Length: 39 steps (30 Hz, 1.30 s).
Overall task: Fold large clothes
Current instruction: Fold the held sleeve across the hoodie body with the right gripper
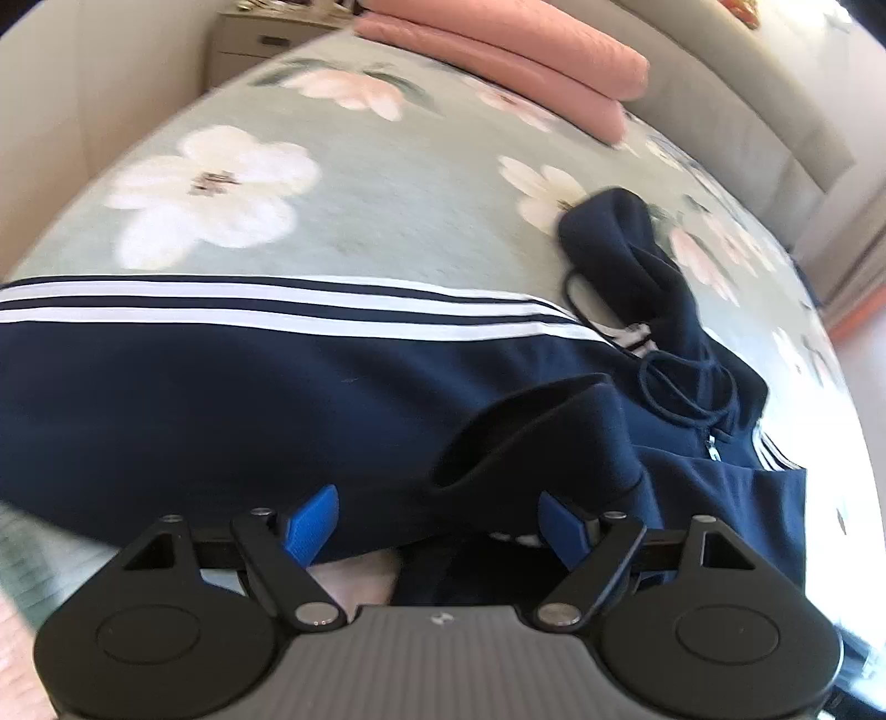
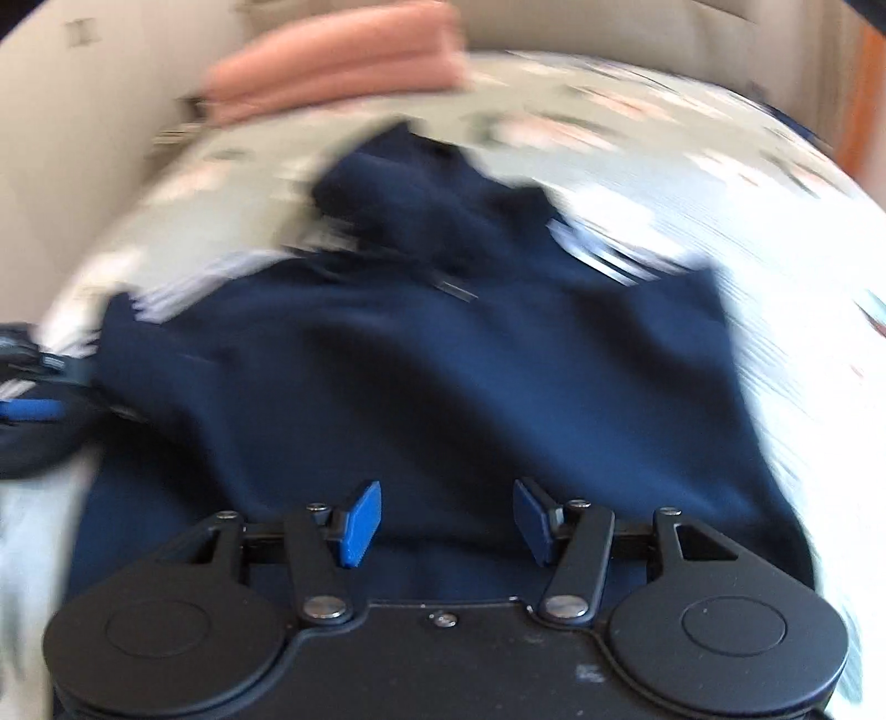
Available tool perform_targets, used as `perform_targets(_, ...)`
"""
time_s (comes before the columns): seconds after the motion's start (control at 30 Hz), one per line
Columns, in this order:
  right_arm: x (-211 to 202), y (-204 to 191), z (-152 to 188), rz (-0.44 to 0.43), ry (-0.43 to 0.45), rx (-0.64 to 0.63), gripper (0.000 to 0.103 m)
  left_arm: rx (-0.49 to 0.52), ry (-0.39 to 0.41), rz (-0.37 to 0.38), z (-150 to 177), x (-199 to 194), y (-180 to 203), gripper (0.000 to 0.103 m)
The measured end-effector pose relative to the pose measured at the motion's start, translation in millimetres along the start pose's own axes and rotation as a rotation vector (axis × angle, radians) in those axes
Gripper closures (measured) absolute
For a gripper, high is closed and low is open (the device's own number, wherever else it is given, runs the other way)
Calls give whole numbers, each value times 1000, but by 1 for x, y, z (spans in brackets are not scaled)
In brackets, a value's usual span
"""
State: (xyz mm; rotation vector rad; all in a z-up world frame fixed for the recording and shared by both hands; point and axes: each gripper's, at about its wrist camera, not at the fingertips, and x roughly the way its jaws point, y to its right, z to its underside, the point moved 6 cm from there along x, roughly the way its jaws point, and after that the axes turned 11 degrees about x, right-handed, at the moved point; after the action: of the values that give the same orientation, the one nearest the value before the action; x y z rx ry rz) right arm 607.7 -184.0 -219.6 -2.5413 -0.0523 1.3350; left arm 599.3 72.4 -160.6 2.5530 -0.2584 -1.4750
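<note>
Hoodie (image 1: 277,399), navy with white stripes along the sleeve, lies spread on the floral bedspread (image 1: 360,210); hood (image 1: 614,238) flopped away toward the far side, drawstring (image 1: 681,387) looped loose near the zip pull (image 1: 714,448); one sleeve cuff (image 1: 531,437) folded in over the chest, just ahead of the left gripper (image 1: 437,523); left jaws stand wide apart, nothing between them, navy cloth beneath. Right gripper (image 2: 446,520) also spread and empty, hovering low over the garment's body (image 2: 443,376); that view is heavily smeared, so finer detail is lost. Judgement: folding is early; one sleeve looks turned in, the striped sleeve still lies out flat, hood not tucked, body not yet halved; most of the work remains. Further out: folded pink blanket (image 1: 515,61) near the bed's far edge, well apart from the hoodie; bedside cabinet (image 1: 260,39) beyond the corner.
</note>
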Motion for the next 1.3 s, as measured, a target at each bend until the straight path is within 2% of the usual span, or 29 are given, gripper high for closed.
perform_targets(0.1,22,-56,-26,-221,-20,-44,22,-25,-6,-33,10,-16,-11,21)
perform_targets(0.13,32,-73,-31,-275,-41,-58,22,-31,-9,-48,14,-20,-17,21)
perform_targets(0.17,41,-87,-34,-313,-59,-74,22,-34,-13,-59,18,-25,-22,21)
perform_targets(0.23,63,-105,-43,-336,-77,-93,22,-41,-24,-86,27,-31,-33,21)
perform_targets(0.27,74,-111,-43,-348,-109,-101,21,-48,-29,-99,30,-34,-38,21)
perform_targets(0.37,95,-127,-29,-490,-338,-122,21,-87,-31,-118,39,-41,-55,21)
perform_targets(0.4,95,-129,-27,-508,-349,-134,33,-101,-27,-119,41,-44,-59,21)
perform_targets(0.43,90,-128,-28,-514,-327,-145,69,-116,-23,-120,43,-46,-62,21)
perform_targets(0.47,85,-127,-31,-502,-303,-159,78,-126,-19,-120,43,-47,-65,21)
perform_targets(0.53,62,-118,-52,-444,-181,-165,81,-138,-10,-113,44,-50,-67,21)
perform_targets(0.7,-19,-111,-122,-303,181,-166,81,-120,19,-102,35,-53,-67,21)
perform_targets(0.73,-21,-118,-128,-284,221,-164,79,-117,23,-102,34,-53,-66,21)
perform_targets(0.77,-19,-126,-128,-296,226,-162,74,-113,26,-101,32,-52,-66,21)
perform_targets(0.8,-13,-133,-120,-322,190,-155,64,-112,29,-101,30,-51,-66,21)
perform_targets(0.83,-1,-141,-106,-342,123,-149,48,-112,30,-102,28,-48,-66,21)
perform_targets(0.87,11,-149,-87,-360,40,-164,39,-111,31,-102,26,-47,-66,21)
perform_targets(0.9,23,-156,-69,-381,-33,-188,36,-110,36,-103,24,-45,-67,21)
perform_targets(0.93,29,-158,-50,-393,-79,-204,37,-107,42,-104,21,-43,-68,21)
perform_targets(1.0,32,-146,-25,-364,-118,-219,37,-104,49,-95,16,-38,-68,21)
perform_targets(1.1,21,-97,-2,-288,-133,-185,34,-97,50,-38,6,-25,-62,20)
perform_targets(1.2,14,-29,1,-135,-132,-103,34,-103,43,53,-7,0,-48,18)
perform_targets(1.3,0,53,-4,28,-101,23,33,-107,10,87,-20,31,-37,18)
